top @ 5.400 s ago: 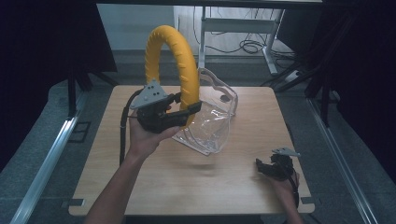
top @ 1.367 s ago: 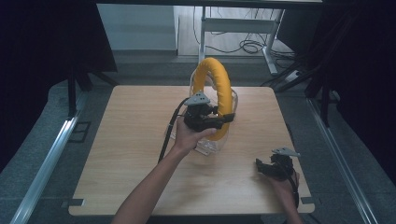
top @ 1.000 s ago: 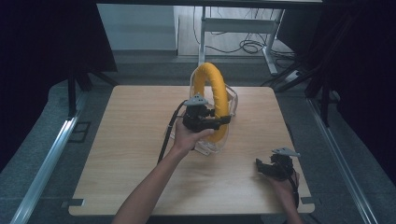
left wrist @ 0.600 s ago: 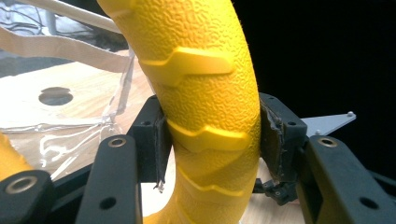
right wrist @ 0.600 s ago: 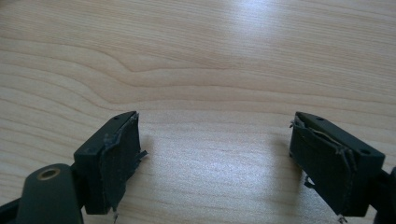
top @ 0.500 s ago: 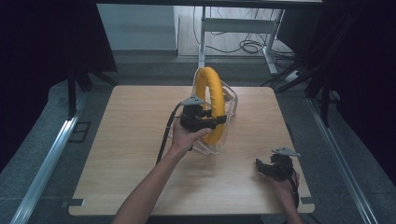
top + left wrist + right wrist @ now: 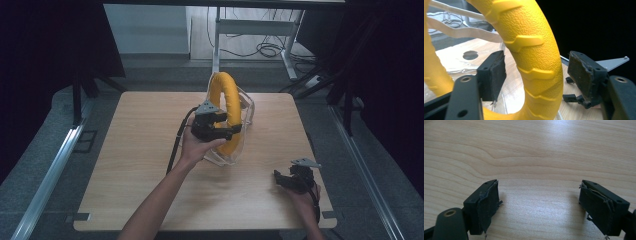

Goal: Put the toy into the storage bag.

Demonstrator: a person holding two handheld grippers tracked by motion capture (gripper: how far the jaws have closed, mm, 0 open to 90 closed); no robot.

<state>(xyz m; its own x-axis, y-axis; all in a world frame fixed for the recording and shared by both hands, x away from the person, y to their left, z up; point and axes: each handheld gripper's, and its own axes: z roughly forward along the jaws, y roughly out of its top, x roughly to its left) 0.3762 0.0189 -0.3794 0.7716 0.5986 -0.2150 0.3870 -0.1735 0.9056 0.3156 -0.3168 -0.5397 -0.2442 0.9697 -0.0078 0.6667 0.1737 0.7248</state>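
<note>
A thick yellow ring point(image 7: 223, 89) with a ribbed, textured surface point(image 7: 534, 50) stands upright inside a clear plastic container point(image 7: 246, 107) near the middle of the table. My left gripper point(image 7: 234, 130) is at the ring's lower part. Its jaws straddle the ring point(image 7: 536, 67), with a visible gap at the right-hand pad point(image 7: 579, 72), so it is open. My right gripper point(image 7: 279, 178) rests low on the wood near the front right corner. It is open point(image 7: 539, 192), with bare tabletop between its pads.
The wooden table point(image 7: 135, 165) is square. Dark curtains flank both sides. A metal desk frame and cables point(image 7: 260, 47) sit on the floor beyond the far edge, and a rail point(image 7: 45, 175) runs along the left.
My left gripper carried the yellow ring from the left to the clear container and lowered it in. Its jaws now stand apart around the ring. The right gripper has stayed put.
</note>
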